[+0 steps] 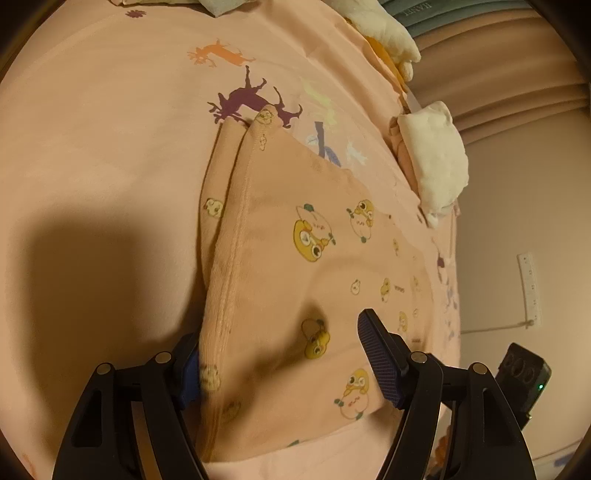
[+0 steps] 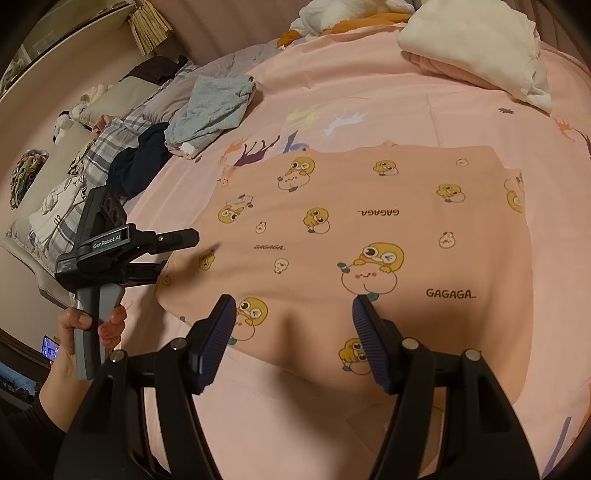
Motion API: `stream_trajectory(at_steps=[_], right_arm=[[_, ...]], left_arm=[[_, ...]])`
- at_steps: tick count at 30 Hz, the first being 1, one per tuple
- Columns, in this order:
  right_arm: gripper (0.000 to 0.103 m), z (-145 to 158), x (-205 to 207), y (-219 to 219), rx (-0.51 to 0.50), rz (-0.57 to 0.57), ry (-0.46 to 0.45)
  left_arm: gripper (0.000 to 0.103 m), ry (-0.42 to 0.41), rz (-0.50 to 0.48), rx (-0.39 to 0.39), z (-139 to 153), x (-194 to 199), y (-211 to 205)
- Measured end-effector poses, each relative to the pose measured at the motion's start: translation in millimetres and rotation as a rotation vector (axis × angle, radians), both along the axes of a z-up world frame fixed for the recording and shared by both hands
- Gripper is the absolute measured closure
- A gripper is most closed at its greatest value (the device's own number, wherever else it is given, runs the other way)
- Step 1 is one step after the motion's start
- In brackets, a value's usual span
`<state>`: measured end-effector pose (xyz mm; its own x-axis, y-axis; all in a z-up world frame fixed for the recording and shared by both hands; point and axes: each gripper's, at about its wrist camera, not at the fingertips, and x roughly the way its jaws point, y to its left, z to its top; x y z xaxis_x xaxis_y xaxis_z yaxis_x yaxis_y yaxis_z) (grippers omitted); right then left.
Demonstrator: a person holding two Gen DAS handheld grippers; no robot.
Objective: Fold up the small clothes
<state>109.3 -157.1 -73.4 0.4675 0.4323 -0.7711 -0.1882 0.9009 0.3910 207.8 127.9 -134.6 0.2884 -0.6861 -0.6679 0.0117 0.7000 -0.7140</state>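
Note:
A small peach garment (image 2: 369,229) printed with yellow cartoon ducks and "GAGAGA" lies flat on the pink bed sheet (image 2: 332,92). In the left wrist view the garment (image 1: 303,251) shows a raised folded edge on its left side. My left gripper (image 1: 280,365) is open, its fingers straddling the garment's near edge; it also shows in the right wrist view (image 2: 177,254) at the garment's left edge. My right gripper (image 2: 293,339) is open, just above the garment's near edge, holding nothing.
A folded white and pink stack (image 2: 476,48) lies at the far right of the bed. A grey garment (image 2: 214,107), a dark one (image 2: 144,158) and plaid bedding (image 2: 92,162) lie at the left. Plush toys (image 2: 340,14) sit at the back.

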Motion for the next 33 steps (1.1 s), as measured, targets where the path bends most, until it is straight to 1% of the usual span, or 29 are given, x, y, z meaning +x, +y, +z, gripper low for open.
stream_trajectory(at_steps=[8,10,13,15,16,18,20,21,22,23,24,25,26,27,29,31,33], right_arm=[[0.037,1,12,-2,0.018,-0.006,-0.018],[0.037,0,16,1,0.023,-0.004,-0.019],[0.037,-3,25,4,0.026,0.000,-0.018],[0.037,-6,33,7,0.026,0.003,-0.017],[0.037,-8,38,8,0.022,0.003,-0.016],[0.037,-10,48,12,0.011,-0.001,-0.012],[0.038,-12,61,16,0.001,-0.007,-0.006],[0.038,-13,67,17,-0.003,-0.015,-0.003],[0.040,-14,74,19,-0.002,-0.024,0.000],[0.045,-15,79,20,0.003,-0.029,0.004],[0.047,-16,87,21,0.008,-0.040,0.013],[0.052,-17,91,23,0.005,-0.049,0.017],[0.057,-17,95,24,0.000,-0.057,0.018],[0.059,-17,100,27,-0.007,-0.061,0.012],[0.069,-17,107,32,-0.021,-0.063,0.003],[0.074,-21,117,38,-0.058,-0.064,0.005],[0.080,-32,127,41,-0.106,-0.074,0.031]], left_arm=[[0.030,0.022,0.017,-0.109,-9,19,3],[0.030,0.023,0.021,-0.124,-9,23,1],[0.030,0.015,0.010,-0.119,-7,25,-6],[0.030,0.001,-0.005,-0.096,-4,23,-12],[0.032,-0.009,-0.013,-0.078,-2,21,-16],[0.043,-0.021,-0.020,-0.037,2,19,-22],[0.060,-0.022,-0.026,-0.016,4,18,-27],[0.063,-0.022,-0.027,-0.014,5,18,-28],[0.069,-0.026,-0.032,-0.006,6,17,-30],[0.075,-0.036,-0.037,0.018,9,16,-33],[0.079,-0.048,-0.043,0.050,11,15,-36],[0.082,-0.057,-0.049,0.070,13,15,-38],[0.082,-0.065,-0.051,0.078,15,14,-39],[0.082,-0.070,-0.052,0.086,16,13,-40],[0.084,-0.083,-0.057,0.104,19,12,-42],[0.084,-0.091,-0.060,0.116,20,11,-44],[0.084,-0.097,-0.065,0.126,22,10,-46]])
